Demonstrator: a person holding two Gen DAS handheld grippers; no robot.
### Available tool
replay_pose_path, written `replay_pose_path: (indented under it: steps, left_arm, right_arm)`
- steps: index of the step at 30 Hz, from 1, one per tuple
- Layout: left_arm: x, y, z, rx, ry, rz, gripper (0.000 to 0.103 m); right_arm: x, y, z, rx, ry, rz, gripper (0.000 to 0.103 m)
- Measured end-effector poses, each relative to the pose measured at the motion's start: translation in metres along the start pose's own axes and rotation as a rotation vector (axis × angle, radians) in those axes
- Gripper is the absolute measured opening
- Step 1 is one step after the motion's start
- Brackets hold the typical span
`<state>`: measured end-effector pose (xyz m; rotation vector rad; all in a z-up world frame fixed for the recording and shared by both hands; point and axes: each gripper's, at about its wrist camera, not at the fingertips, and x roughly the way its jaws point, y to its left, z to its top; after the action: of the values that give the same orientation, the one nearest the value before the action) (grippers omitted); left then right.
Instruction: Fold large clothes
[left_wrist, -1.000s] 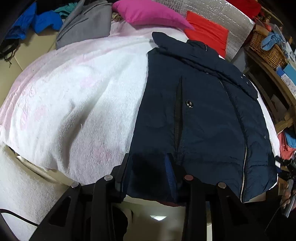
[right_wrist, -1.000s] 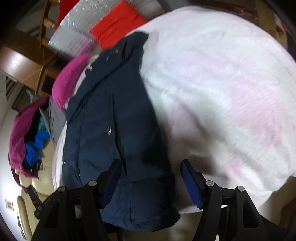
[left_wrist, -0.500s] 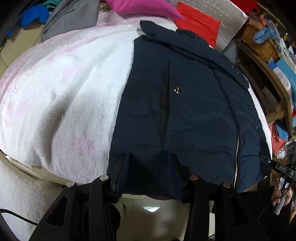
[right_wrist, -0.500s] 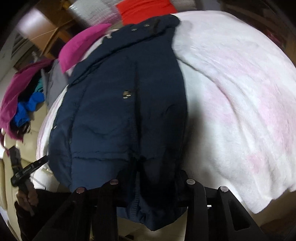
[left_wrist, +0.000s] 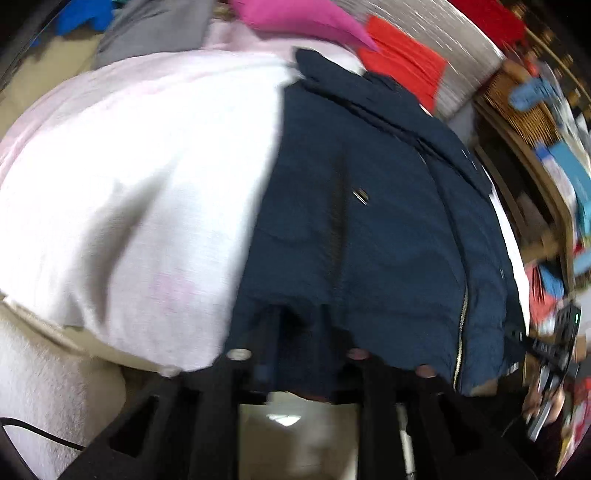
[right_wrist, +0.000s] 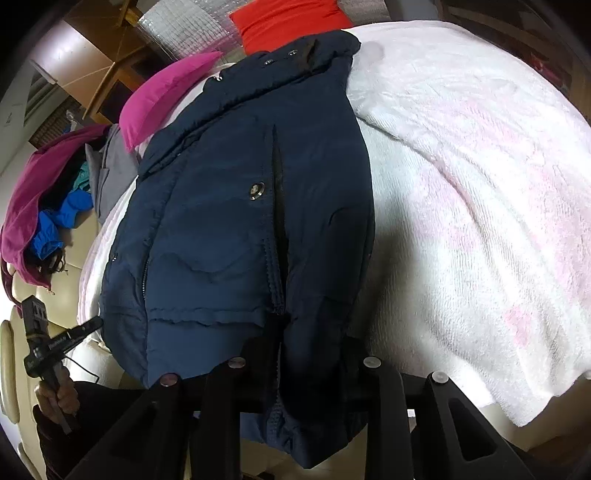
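1. Left gripper (left_wrist: 299, 332) sits at 6 o'clock in its own view, both black fingers clamped on the hem of the navy blue padded zip-up jacket (left_wrist: 369, 221).
2. Right gripper (right_wrist: 306, 343) does the same at 6 o'clock in its view, jaws pinched on the hem by the black side slit.
3. That jacket lies flat on the fluffy white-and-pink blanket (right_wrist: 480, 184), collar toward 12.
4. Magenta pillow (right_wrist: 166, 96) and orange-red cushion (right_wrist: 284, 18) sit just past the collar, 11 to 12 o'clock.
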<state>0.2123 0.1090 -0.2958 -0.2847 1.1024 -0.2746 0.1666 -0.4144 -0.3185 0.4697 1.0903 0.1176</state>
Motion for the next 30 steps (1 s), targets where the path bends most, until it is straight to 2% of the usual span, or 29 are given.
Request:
replay_pose_path:
  steps: [1, 2, 7, 10, 11, 14, 16, 19, 20, 22, 24, 25, 26, 28, 30]
  left_arm:
    - [-0.001, 0.006, -0.001, -0.016, -0.009, 0.008, 0.043]
    - [0.0, 0.009, -0.001, -0.03, -0.01, 0.017, 0.048]
    - [0.014, 0.014, -0.006, -0.049, 0.074, -0.014, 0.048]
    - [0.014, 0.021, -0.007, -0.086, 0.082, -0.057, 0.047]
    - [0.013, 0.023, -0.007, -0.095, 0.08, -0.076, 0.039]
    - [0.006, 0.025, -0.008, -0.08, 0.071, -0.118, 0.021]
    - [0.003, 0.024, -0.009, -0.059, 0.065, -0.134, 0.019]
    - [0.004, 0.023, -0.006, -0.056, 0.069, -0.113, 0.019]
    - [0.006, 0.023, -0.006, -0.058, 0.075, -0.084, 0.019]
    - [0.007, 0.027, -0.005, -0.081, 0.074, -0.077, 0.02]
    - [0.001, 0.033, -0.003, -0.096, 0.046, -0.055, 0.026]
    - [-0.003, 0.034, -0.004, -0.098, 0.024, -0.028, 0.041]
    - [-0.007, 0.036, -0.004, -0.096, 0.005, 0.009, 0.059]
    - [-0.006, 0.037, -0.005, -0.088, 0.01, 0.038, 0.066]
    - [0.004, 0.033, -0.005, -0.086, 0.048, 0.009, 0.066]
  right_arm:
    - [0.001, -0.002, 0.001, 0.009, 0.001, 0.005, 0.029]
    - [0.0, -0.003, 0.002, 0.017, 0.003, 0.011, 0.03]
    - [-0.004, -0.009, -0.001, 0.036, 0.005, 0.023, 0.031]
    - [-0.005, -0.009, -0.002, 0.036, 0.003, 0.025, 0.031]
    - [-0.005, -0.008, -0.002, 0.034, 0.002, 0.025, 0.031]
    - [-0.006, -0.003, -0.004, -0.004, -0.011, 0.005, 0.028]
    - [-0.011, 0.006, -0.005, -0.055, -0.049, -0.022, 0.022]
    - [-0.024, 0.016, -0.007, -0.098, -0.116, 0.011, 0.022]
    - [-0.027, 0.015, -0.006, -0.092, -0.126, 0.026, 0.022]
    - [-0.024, 0.009, -0.006, -0.068, -0.103, 0.023, 0.022]
    - [-0.017, 0.005, -0.007, -0.051, -0.066, -0.004, 0.022]
    - [-0.015, 0.005, -0.008, -0.051, -0.057, -0.016, 0.022]
    - [-0.015, 0.004, -0.009, -0.052, -0.056, -0.017, 0.022]
    - [-0.016, 0.003, -0.009, -0.05, -0.055, -0.013, 0.024]
    - [-0.015, 0.001, -0.009, -0.041, -0.05, -0.009, 0.024]
